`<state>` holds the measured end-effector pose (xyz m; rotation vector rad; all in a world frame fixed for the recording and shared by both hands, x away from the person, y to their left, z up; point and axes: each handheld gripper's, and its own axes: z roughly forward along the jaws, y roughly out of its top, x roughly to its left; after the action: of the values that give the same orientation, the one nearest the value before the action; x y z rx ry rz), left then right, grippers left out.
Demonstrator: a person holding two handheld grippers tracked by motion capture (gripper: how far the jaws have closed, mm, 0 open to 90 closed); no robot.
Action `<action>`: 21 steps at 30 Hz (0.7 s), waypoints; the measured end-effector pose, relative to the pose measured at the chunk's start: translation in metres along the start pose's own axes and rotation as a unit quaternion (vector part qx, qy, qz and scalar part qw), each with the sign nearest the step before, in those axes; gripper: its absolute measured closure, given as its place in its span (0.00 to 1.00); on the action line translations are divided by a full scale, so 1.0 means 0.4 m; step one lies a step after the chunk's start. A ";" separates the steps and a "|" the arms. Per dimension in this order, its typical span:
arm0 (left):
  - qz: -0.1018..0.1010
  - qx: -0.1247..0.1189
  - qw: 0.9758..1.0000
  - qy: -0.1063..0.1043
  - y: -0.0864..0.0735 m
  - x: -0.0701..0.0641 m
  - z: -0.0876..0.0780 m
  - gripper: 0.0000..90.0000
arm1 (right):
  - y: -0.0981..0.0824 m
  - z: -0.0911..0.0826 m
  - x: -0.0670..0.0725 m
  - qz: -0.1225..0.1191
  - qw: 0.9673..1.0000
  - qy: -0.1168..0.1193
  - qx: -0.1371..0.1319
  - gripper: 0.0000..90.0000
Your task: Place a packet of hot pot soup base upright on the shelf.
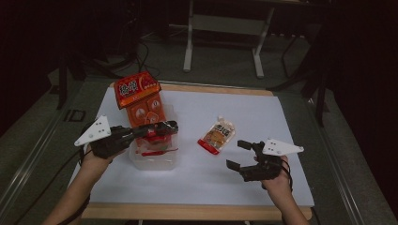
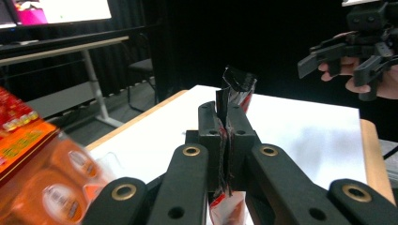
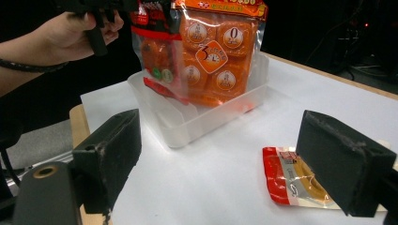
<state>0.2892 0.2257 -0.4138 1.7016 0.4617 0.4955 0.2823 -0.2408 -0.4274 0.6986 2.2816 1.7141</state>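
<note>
My left gripper (image 1: 170,125) is shut on the top edge of a thin red snack packet (image 2: 237,87), which hangs from the jaws over a clear plastic container (image 1: 155,161). In that container stands a large orange bag (image 1: 140,98) of wrapped snacks, just left of and behind the held packet. A small red and white pouch (image 1: 217,135) lies flat on the white table top, right of the container. My right gripper (image 1: 238,154) is open low over the table beside that pouch (image 3: 286,180), with nothing between its jaws.
The white sheet (image 1: 263,112) covers a wooden table whose front edge (image 1: 197,212) is near the person's forearms. Beyond the far edge stand a table's metal legs (image 1: 188,42) on a dark floor. The sheet is bare right of the pouch.
</note>
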 end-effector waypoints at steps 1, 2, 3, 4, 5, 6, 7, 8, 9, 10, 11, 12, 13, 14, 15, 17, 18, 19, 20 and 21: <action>0.002 0.000 1.000 0.000 -0.003 0.002 -0.004 0.98 | 0.000 0.000 -0.001 0.001 1.000 0.001 0.001 0.16; 0.000 0.001 1.000 0.001 -0.006 0.002 -0.009 0.98 | 0.000 0.000 -0.002 0.003 1.000 0.002 0.001 0.16; -0.001 0.002 1.000 0.000 -0.008 0.003 -0.011 0.98 | -0.001 0.001 -0.002 0.004 1.000 0.002 0.002 0.16; -0.001 0.002 1.000 0.000 -0.011 0.003 -0.016 0.98 | -0.001 0.001 -0.003 0.004 1.000 0.003 0.002 0.16; -0.002 0.006 1.000 -0.002 -0.013 0.004 -0.018 0.98 | -0.001 0.002 -0.003 0.005 1.000 0.005 0.001 0.16; 0.002 0.010 1.000 -0.001 -0.016 0.003 -0.022 0.98 | -0.001 0.002 -0.003 0.006 1.000 0.005 0.001 0.16; 0.003 0.014 1.000 -0.001 -0.019 0.004 -0.024 0.98 | -0.001 0.003 -0.002 0.006 1.000 0.005 0.002 0.16; 0.002 0.018 1.000 -0.003 -0.023 0.005 -0.026 0.98 | -0.002 0.003 -0.002 0.007 1.000 0.007 0.003 0.16; 0.001 0.019 1.000 -0.002 -0.027 0.005 -0.028 0.98 | -0.002 0.004 -0.002 0.008 1.000 0.008 0.003 0.16; -0.001 0.021 1.000 -0.004 -0.032 0.007 -0.030 0.98 | -0.003 0.005 -0.002 0.007 1.000 0.009 0.005 0.16; -0.003 0.021 1.000 -0.005 -0.036 0.009 -0.033 0.98 | -0.003 0.006 -0.002 0.008 1.000 0.009 0.006 0.16; -0.005 0.021 1.000 -0.003 -0.041 0.010 -0.034 0.98 | -0.004 0.006 -0.002 0.010 1.000 0.010 0.006 0.16; -0.009 0.022 1.000 -0.005 -0.046 0.012 -0.036 0.98 | -0.004 0.007 -0.003 0.011 1.000 0.011 0.005 0.16; -0.009 0.023 1.000 -0.005 -0.051 0.014 -0.037 0.98 | -0.004 0.008 -0.003 0.012 1.000 0.011 0.006 0.16; -0.012 0.022 1.000 -0.006 -0.055 0.014 -0.038 0.98 | -0.004 0.008 -0.003 0.012 1.000 0.011 0.007 0.16; -0.014 0.023 1.000 -0.006 -0.066 0.016 -0.038 0.98 | -0.004 0.010 -0.004 0.013 1.000 0.013 0.008 0.16; -0.015 0.024 1.000 -0.008 -0.073 0.017 -0.037 0.98 | -0.005 0.010 -0.004 0.012 1.000 0.013 0.007 0.17; -0.013 0.024 1.000 -0.007 -0.079 0.018 -0.036 0.98 | -0.005 0.011 -0.004 0.011 1.000 0.014 0.008 0.18; -0.016 0.024 1.000 -0.008 -0.085 0.020 -0.035 0.98 | -0.006 0.012 -0.005 0.011 1.000 0.014 0.009 0.18; -0.018 0.024 1.000 -0.010 -0.089 0.021 -0.034 0.98 | -0.007 0.012 -0.005 0.012 1.000 0.014 0.009 0.18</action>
<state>0.2872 0.2476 -0.4460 1.7395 0.4918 0.4436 0.2856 -0.2382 -0.4318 0.7135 2.3206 1.7262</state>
